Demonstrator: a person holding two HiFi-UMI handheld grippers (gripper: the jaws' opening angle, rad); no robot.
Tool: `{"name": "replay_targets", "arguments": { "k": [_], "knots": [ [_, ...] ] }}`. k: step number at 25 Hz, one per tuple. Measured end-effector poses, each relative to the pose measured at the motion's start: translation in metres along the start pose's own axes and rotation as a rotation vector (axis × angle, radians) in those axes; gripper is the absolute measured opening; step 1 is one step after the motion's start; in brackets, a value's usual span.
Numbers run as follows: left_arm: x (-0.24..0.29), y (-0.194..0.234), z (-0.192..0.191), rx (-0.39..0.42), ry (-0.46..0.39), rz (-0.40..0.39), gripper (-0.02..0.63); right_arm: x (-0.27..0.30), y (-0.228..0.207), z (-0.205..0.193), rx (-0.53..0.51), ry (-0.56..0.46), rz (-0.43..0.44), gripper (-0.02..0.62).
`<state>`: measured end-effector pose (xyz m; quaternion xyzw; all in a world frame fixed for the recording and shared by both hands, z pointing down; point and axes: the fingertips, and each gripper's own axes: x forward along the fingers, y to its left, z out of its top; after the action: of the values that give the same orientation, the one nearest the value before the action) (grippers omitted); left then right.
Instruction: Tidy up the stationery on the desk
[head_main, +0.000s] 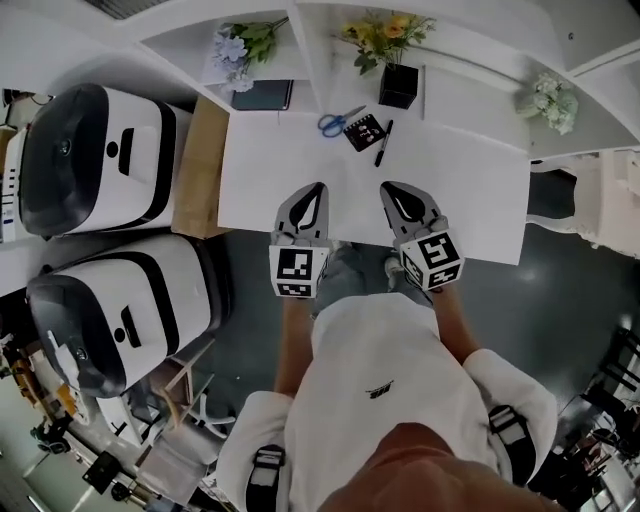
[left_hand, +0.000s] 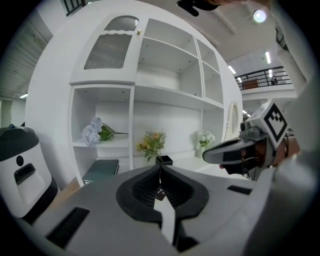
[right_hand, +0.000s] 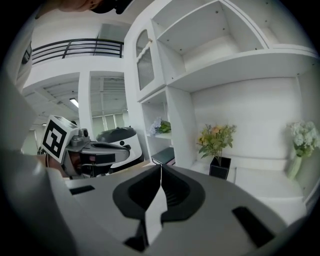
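Bright even light, fisheye edge warp, dark vignette corners.

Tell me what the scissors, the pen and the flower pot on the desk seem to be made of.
Scissors: the blue handles look like plastic; the blades are pale, likely metal. Pen: matte black, probably plastic. Flower pot: black, square and smooth-sided; ceramic or plastic, can't tell which.

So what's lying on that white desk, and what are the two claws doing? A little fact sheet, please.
Desk items: blue-handled scissors, small black patterned card, black pen, lying close together
Behind them: black square vase of yellow flowers
Left claw: shut, empty, above the white desk
Right claw: shut, empty, alongside the left
Tidying: not yet started
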<state>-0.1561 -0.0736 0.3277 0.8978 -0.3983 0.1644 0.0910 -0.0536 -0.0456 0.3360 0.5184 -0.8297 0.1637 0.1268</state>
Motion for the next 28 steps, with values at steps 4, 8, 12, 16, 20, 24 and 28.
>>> {"name": "replay_targets", "arguments": {
  "k": [4, 8, 12, 16, 20, 24, 28],
  "knots": [
    [0.020, 0.014, -0.014, 0.005, 0.030, -0.071, 0.000, 0.022, -0.003, -0.012, 0.035, 0.026, -0.054, -0.003],
    [0.040, 0.021, -0.029, 0.012, 0.058, -0.146, 0.000, 0.039, -0.008, -0.026, 0.066, 0.050, -0.112, -0.003],
    [0.059, 0.024, -0.047, 0.024, 0.083, -0.198, 0.000, 0.053, -0.016, -0.041, 0.098, 0.068, -0.161, -0.003],
    [0.079, 0.023, -0.061, 0.028, 0.100, -0.235, 0.000, 0.063, -0.025, -0.057, 0.124, 0.090, -0.189, -0.003],
    [0.100, 0.020, -0.074, 0.040, 0.112, -0.263, 0.000, 0.074, -0.038, -0.074, 0.160, 0.099, -0.211, -0.003],
    [0.121, 0.017, -0.086, 0.053, 0.127, -0.279, 0.000, 0.087, -0.050, -0.092, 0.188, 0.118, -0.218, -0.003],
    [0.143, 0.019, -0.098, 0.063, 0.140, -0.293, 0.000, 0.103, -0.061, -0.109, 0.194, 0.142, -0.212, -0.003]
  ]
}}
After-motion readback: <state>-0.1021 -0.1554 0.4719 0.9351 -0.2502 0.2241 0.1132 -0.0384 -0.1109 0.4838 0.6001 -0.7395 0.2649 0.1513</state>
